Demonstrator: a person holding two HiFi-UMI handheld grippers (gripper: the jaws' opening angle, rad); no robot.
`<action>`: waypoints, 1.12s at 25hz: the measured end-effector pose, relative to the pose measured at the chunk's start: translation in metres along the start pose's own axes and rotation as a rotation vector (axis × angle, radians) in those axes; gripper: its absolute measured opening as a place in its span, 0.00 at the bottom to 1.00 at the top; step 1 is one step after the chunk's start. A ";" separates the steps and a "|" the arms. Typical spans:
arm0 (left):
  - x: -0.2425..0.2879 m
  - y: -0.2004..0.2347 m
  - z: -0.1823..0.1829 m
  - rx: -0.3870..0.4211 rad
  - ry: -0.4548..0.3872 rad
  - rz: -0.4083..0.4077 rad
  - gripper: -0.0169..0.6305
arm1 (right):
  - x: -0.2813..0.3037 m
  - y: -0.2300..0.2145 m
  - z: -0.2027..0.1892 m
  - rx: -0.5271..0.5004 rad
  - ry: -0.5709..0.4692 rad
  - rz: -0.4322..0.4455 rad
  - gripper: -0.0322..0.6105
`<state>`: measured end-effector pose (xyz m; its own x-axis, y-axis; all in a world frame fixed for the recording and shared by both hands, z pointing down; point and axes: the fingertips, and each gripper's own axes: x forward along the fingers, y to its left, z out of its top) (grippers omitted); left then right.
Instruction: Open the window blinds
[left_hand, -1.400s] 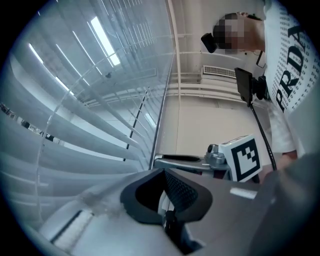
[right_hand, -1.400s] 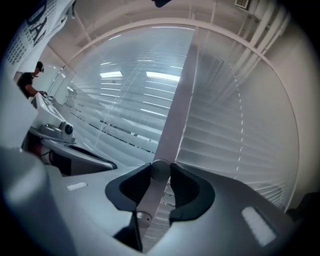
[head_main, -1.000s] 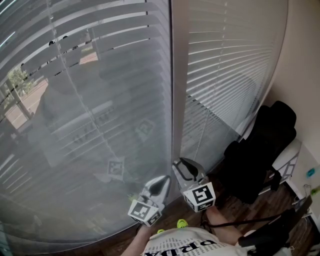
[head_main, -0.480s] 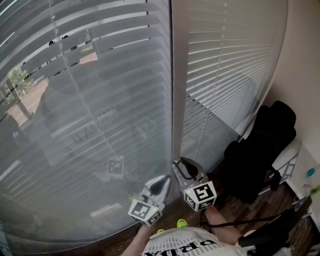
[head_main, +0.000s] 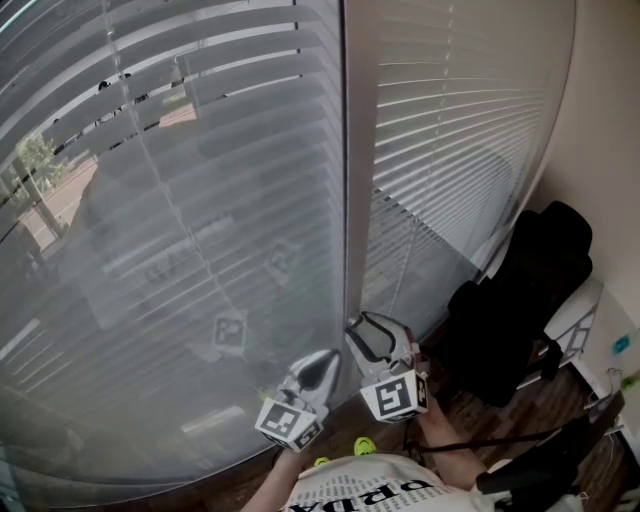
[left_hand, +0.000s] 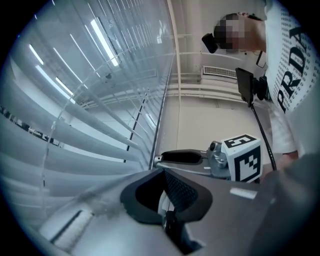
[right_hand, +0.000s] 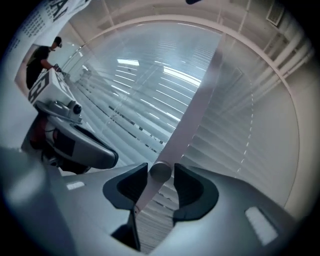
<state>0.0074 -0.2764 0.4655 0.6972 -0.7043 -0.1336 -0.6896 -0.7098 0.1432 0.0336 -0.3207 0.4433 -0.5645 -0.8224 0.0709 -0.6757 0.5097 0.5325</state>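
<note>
Right gripper (right_hand: 160, 175) — its own view alone shows wand (right_hand: 160, 171) between just-widened jaws; left gripper (left_hand: 167, 197) closed.

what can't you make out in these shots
Round piece between the right gripper's jaws, which just opened: right gripper view, blends into the pale strip behind.
Outside: head view, blinds and reflections veil it.
Black heap: head view, too dark to name.
Blue speck: head view, too small.

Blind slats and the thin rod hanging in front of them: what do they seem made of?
Blind slats: probably vinyl or painted aluminium, white with a soft sheen; they look thin, slightly curved and catch pale highlights. Rod: likely plastic, pale and perhaps translucent; it looks smooth, with a round cut end.
</note>
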 end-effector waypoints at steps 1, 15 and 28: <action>0.000 -0.001 -0.001 -0.001 0.001 -0.001 0.01 | 0.001 0.000 -0.001 -0.029 0.003 -0.003 0.32; -0.003 0.000 -0.001 -0.002 0.002 0.012 0.02 | 0.004 -0.001 -0.001 0.019 -0.007 -0.003 0.26; -0.004 -0.002 -0.001 -0.004 0.000 0.011 0.01 | 0.003 -0.007 -0.003 0.347 -0.056 -0.001 0.26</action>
<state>0.0065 -0.2724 0.4664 0.6897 -0.7120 -0.1320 -0.6964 -0.7021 0.1485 0.0385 -0.3276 0.4423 -0.5823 -0.8127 0.0188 -0.7919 0.5723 0.2130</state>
